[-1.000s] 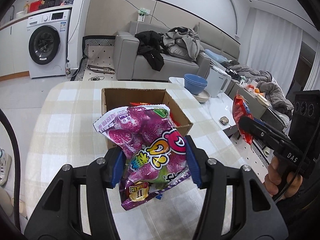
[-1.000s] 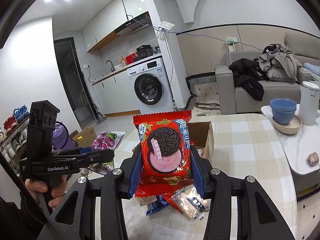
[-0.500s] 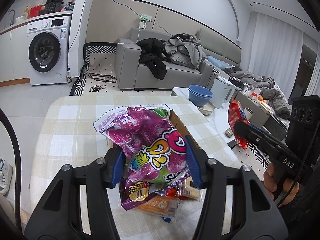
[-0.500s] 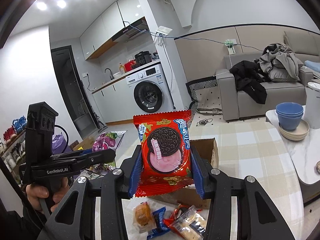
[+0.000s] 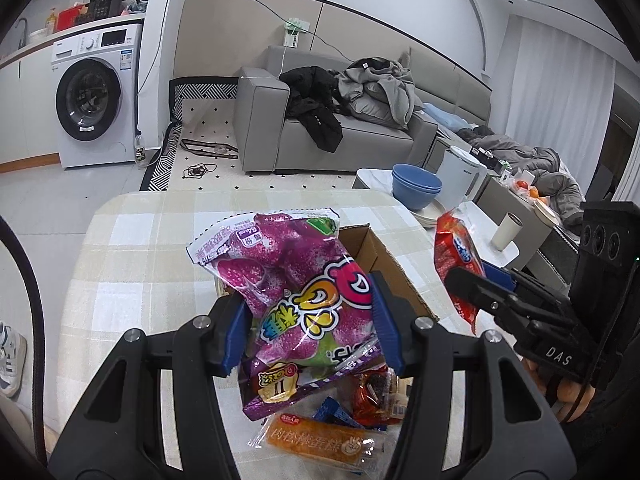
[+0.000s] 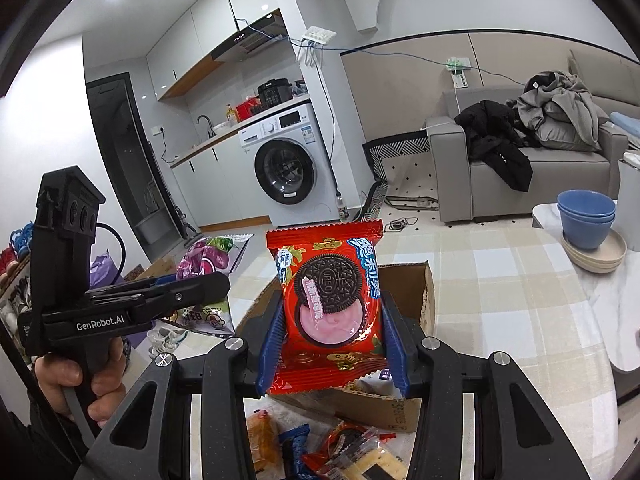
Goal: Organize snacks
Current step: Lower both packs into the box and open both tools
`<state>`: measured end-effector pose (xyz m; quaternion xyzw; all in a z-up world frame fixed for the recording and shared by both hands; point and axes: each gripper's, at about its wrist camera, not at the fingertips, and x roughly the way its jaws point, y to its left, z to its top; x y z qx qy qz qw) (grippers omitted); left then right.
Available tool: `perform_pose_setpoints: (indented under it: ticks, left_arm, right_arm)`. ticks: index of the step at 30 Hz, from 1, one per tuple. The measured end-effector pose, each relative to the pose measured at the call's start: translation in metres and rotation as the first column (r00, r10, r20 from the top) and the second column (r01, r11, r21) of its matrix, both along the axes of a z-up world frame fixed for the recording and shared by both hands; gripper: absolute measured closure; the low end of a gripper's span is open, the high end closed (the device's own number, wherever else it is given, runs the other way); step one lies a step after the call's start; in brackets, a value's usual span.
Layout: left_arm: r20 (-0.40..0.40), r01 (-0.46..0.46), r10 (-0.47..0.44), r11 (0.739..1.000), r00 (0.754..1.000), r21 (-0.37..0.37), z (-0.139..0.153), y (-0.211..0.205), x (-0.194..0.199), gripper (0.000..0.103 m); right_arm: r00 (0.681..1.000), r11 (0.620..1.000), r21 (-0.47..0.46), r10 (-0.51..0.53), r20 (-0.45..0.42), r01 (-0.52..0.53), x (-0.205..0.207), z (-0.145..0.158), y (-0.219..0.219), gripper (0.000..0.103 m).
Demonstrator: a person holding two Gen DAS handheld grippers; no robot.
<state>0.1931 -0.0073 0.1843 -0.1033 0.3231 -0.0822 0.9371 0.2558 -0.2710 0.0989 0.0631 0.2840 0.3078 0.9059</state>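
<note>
Both tools have lifted: left tool [image 5: 310,322] grips purple bag [image 5: 298,280], right tool [image 6: 332,338] red packet [image 6: 329,300], above box [image 6: 416,280]

The left gripper [image 5: 310,320] clamps a purple bag [image 5: 304,296] upright above the checked table [image 5: 132,248], hiding part of the open box [image 5: 384,260]. Loose snacks [image 5: 340,432] lie below. At right, the right gripper [image 5: 476,280] pinches a red packet [image 5: 454,256].

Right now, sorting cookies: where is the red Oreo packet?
The red Oreo packet is held upright in the right gripper, above the open cardboard box.
</note>
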Motion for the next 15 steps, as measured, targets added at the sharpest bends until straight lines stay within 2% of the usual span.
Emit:
perform_pose_setpoints:
  ticks: [15]
  left_arm:
    - [-0.067, 0.009, -0.005, 0.999, 0.998, 0.051, -0.055, -0.015, 0.06, 0.052]
  right_arm:
    - [0.999, 0.997, -0.077, 0.014, -0.052, -0.018, 0.035, -0.037, 0.018, 0.058]
